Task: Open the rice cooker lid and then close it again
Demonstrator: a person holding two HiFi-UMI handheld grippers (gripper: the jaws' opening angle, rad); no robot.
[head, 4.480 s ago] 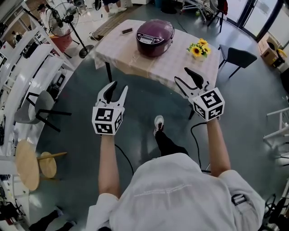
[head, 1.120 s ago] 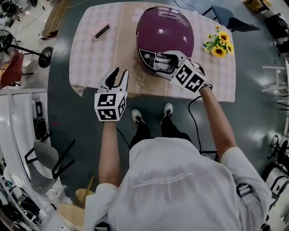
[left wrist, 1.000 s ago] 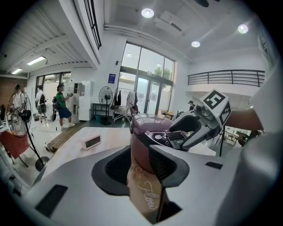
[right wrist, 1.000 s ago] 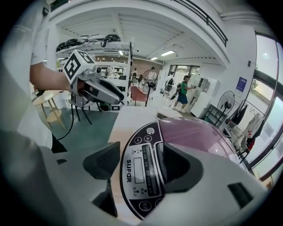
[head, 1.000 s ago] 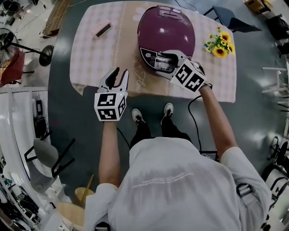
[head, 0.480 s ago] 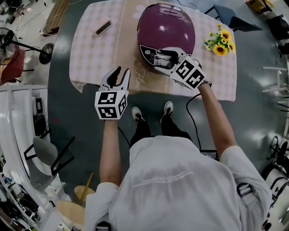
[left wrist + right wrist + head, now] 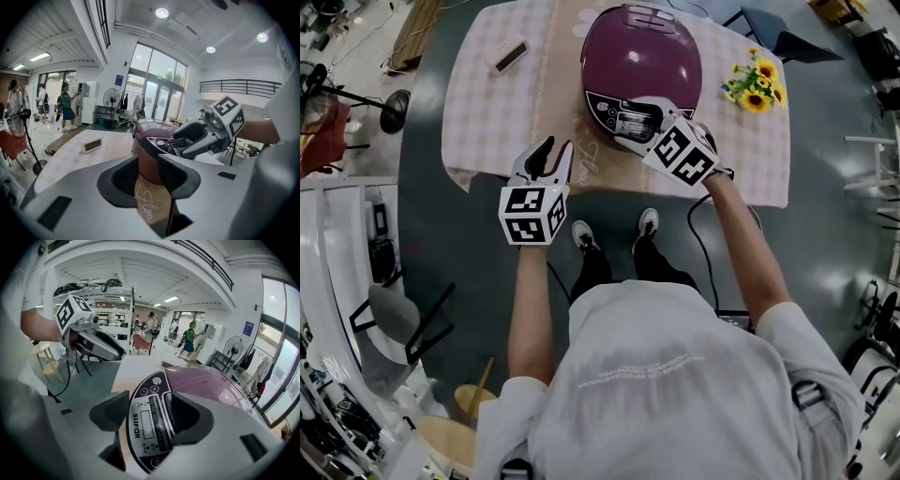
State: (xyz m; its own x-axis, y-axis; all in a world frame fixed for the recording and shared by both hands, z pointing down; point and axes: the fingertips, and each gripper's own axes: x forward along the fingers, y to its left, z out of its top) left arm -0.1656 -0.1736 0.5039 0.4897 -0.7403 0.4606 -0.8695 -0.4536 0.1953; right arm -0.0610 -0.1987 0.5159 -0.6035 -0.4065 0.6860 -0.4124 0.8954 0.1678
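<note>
The purple rice cooker [image 7: 642,52] stands on the table with its lid down. My right gripper [image 7: 630,120] is at the cooker's front, over the grey control panel [image 7: 145,427]. Its jaws are closing, one on each side of the panel's front edge; I see no pad pressing on it. The left gripper [image 7: 551,155] hovers at the table's near edge, left of the cooker, jaws apart and nothing between them. In the left gripper view the cooker [image 7: 152,129] sits straight ahead with the right gripper [image 7: 187,140] on its front.
A checked cloth covers the table [image 7: 487,112]. A small white clock [image 7: 508,53] lies at its far left and a bunch of yellow flowers [image 7: 753,91] stands right of the cooker. A dark chair [image 7: 787,42] is behind the table, a fan stand [image 7: 389,117] to the left.
Since the oldest frame the person has stepped up to the table and the right gripper has reached the cooker's front. Over the last second both grippers have hardly moved.
</note>
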